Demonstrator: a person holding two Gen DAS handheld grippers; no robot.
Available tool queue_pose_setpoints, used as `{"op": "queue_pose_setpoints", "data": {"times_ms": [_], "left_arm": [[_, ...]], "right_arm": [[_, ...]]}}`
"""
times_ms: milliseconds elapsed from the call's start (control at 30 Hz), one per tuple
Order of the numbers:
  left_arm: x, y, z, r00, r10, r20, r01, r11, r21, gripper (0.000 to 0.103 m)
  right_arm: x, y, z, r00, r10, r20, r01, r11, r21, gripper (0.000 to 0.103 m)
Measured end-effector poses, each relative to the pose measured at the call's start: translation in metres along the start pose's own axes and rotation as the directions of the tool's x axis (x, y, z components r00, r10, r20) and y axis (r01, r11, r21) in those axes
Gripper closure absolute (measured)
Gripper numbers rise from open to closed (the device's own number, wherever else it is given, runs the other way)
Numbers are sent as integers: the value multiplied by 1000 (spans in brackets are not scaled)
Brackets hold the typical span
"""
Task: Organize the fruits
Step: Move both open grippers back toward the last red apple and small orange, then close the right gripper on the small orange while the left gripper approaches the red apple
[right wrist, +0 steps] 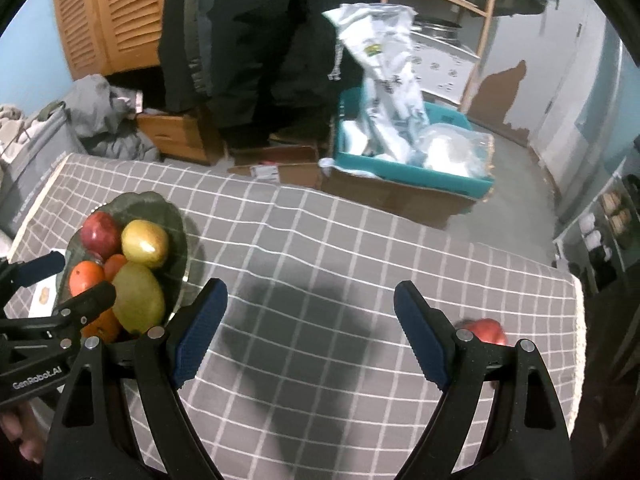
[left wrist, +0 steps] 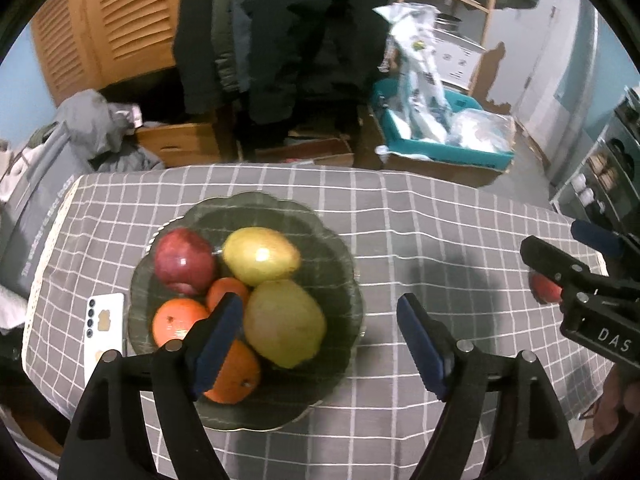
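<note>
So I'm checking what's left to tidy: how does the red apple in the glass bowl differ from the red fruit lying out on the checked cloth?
The dark red apple sits inside the scalloped glass bowl, touching other fruit; the lone red fruit lies bare on the grey checked tablecloth, apart from everything. The apple shows whole; the lone fruit is partly hidden behind a hand-held gripper. Both are red and roundish.
</note>
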State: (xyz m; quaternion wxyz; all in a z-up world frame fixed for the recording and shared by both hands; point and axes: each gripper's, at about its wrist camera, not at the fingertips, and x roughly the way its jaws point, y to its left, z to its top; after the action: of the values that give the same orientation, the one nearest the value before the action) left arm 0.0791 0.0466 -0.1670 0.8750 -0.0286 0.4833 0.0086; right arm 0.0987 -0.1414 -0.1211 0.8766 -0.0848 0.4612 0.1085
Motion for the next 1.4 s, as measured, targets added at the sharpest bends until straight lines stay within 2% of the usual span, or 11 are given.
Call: {"op": "queue_pose_setpoints", "data": {"times_ms": [200,300,733,1100,1400], "left_arm": [[1,-33,1,1000,-28,-5,29,998,58,21],[2,-47,1,999,-43,-6,43,996,80,17],[6,-109,4,994,-104,-21,106,980,167,17],[19,-154,6,984,-169,-63,178,964,197,17],[37,-192,8,977,-188,-96,206,949,237,15]], "right_arm": [[-15,-31,-10,999,-42,5,42,998,39,17],[-21,-48,-17,998,-59,0,59,996,65,17],[-35,-119,-51,991,-129,-26,131,980,151,17],[-34,-179,-80,983,-174,-65,184,953,241,17],[-4,-225,-101,973,-166,-162,205,941,270,17]]}}
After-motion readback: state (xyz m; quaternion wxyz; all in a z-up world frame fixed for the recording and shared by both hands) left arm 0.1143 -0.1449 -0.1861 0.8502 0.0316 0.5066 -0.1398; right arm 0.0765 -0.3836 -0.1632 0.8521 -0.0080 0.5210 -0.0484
